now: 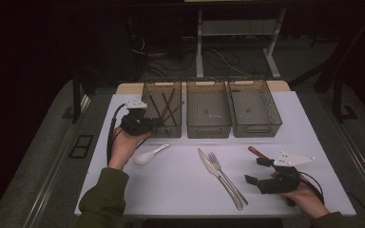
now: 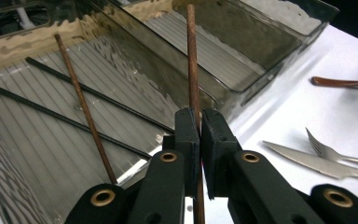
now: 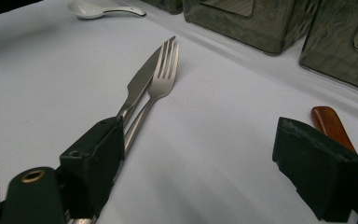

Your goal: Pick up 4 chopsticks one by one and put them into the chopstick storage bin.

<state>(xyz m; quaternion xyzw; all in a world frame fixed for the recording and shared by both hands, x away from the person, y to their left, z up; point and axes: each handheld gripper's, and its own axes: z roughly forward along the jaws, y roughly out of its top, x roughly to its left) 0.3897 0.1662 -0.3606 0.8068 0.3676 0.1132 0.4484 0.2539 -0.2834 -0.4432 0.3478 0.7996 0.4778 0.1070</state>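
The left tongs (image 2: 199, 135) are clamped on a thin brown chopstick (image 2: 192, 65), a straight, round, dull wooden stick. In the left gripper view its long axis runs toward 12 o'clock, over the near wall of the left bin (image 2: 37, 154). Three more sticks lie in that bin: one brown chopstick (image 2: 85, 107) and two black chopsticks (image 2: 98, 95). Three smoky bins stand in a row at the far side of the white surface (image 1: 180, 180), at 12 o'clock. One white spoon (image 1: 149, 154), one knife (image 1: 209, 166), one fork (image 1: 225, 175) and one reddish-brown handle (image 3: 331, 123) lie on it. The right tongs (image 3: 214, 163), at 4 o'clock in the high view, stand wide apart, holding nothing.
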